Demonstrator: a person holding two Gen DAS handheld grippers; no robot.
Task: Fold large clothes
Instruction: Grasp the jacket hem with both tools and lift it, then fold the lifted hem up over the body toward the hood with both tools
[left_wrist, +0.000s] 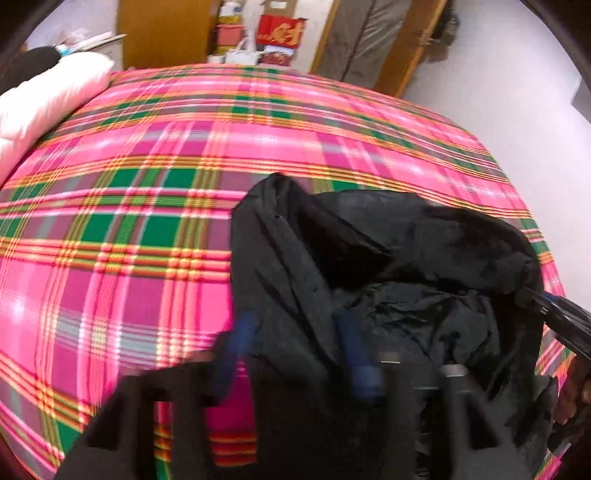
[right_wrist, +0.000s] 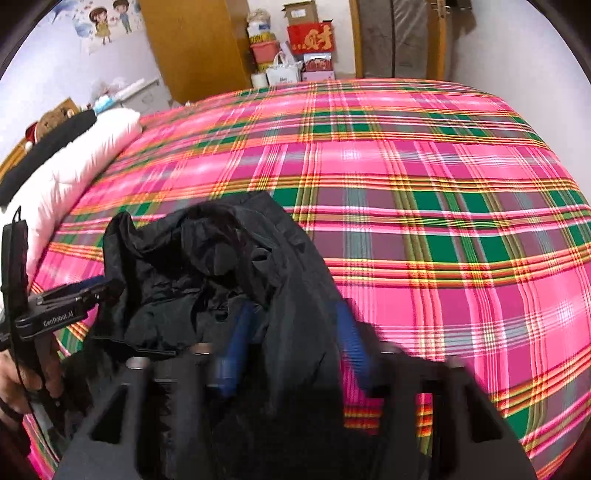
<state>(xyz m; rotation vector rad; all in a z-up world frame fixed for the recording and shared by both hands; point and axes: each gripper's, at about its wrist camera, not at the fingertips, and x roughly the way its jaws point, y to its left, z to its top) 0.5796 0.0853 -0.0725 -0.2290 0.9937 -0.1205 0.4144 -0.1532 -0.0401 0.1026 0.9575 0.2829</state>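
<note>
A black jacket (left_wrist: 388, 266) hangs bunched between my two grippers above the pink plaid bed cover (left_wrist: 147, 221). My left gripper (left_wrist: 295, 347) has its blue-padded fingers closed on the jacket's left edge. My right gripper (right_wrist: 291, 339) is closed on the jacket's right edge (right_wrist: 288, 295). In the right wrist view the left gripper (right_wrist: 99, 290) shows at the left, clamped on the black fabric. In the left wrist view the right gripper (left_wrist: 535, 301) shows at the right edge, also on the fabric. The jacket's crumpled lining (right_wrist: 177, 295) sags between them.
A white pillow (right_wrist: 85, 155) with a black garment (right_wrist: 48, 147) on it lies at the bed's left. Behind the bed stand a wooden wardrobe (right_wrist: 195, 44), stacked boxes and bags (right_wrist: 295, 48) and a door (right_wrist: 399, 37). The plaid cover (right_wrist: 443, 221) spreads wide ahead.
</note>
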